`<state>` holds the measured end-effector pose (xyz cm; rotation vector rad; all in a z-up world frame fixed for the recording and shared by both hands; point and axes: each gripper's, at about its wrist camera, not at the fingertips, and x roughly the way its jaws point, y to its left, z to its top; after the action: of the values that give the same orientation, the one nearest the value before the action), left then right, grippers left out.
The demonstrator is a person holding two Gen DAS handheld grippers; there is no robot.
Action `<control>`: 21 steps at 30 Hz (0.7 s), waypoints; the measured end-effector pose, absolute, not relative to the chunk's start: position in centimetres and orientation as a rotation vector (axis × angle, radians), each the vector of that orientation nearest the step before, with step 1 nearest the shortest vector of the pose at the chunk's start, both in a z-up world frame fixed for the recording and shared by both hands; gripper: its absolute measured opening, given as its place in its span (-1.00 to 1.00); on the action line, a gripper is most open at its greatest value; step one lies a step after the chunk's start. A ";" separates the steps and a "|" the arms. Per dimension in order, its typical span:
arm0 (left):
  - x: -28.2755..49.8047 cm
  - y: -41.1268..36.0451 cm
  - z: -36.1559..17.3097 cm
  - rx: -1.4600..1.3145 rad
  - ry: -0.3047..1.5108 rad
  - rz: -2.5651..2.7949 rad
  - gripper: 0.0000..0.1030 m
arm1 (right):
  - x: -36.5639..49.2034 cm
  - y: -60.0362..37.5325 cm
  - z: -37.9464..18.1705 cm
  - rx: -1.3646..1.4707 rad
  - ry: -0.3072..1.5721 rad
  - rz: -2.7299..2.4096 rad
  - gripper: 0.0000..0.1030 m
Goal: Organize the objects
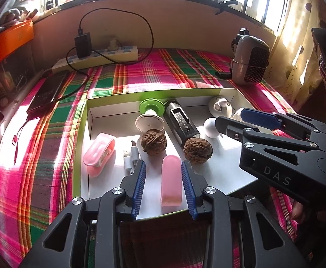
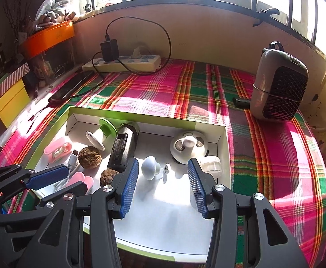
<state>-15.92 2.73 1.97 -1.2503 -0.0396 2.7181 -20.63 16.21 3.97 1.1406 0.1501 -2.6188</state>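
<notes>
**Pink block between spread fingers in the tray**

The left gripper point(image 1: 164, 183) has its fingers spread to either side of a pale pink translucent rounded block point(image 1: 171, 179), not touching it. The block lies low and centre in the left wrist view, on the floor of the shallow white cardboard tray with a green rim point(image 1: 82, 134). It looks light, smooth and possibly slippery, so its long flat sides seem the best hold. Two brown wrinkled walnuts point(image 1: 154, 141) sit just beyond. The right gripper point(image 2: 163, 185) hangs open over bare tray floor near a white mushroom-shaped knob point(image 2: 150, 167).
</notes>
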 end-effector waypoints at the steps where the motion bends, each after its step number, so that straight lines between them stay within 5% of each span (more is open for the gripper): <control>1: -15.7 2.7 2.1 -1.245 -0.044 2.725 -0.39 | -20.4 16.4 4.2 1.140 0.136 -2.623 -0.09; 21: -10.2 2.3 3.3 -1.252 -0.050 2.810 -0.39 | -12.5 17.6 5.3 1.141 0.094 -2.692 -0.09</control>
<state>-10.21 2.34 3.26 -1.2520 -0.0497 2.8099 -12.53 17.57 5.30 1.1410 0.0938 -2.6916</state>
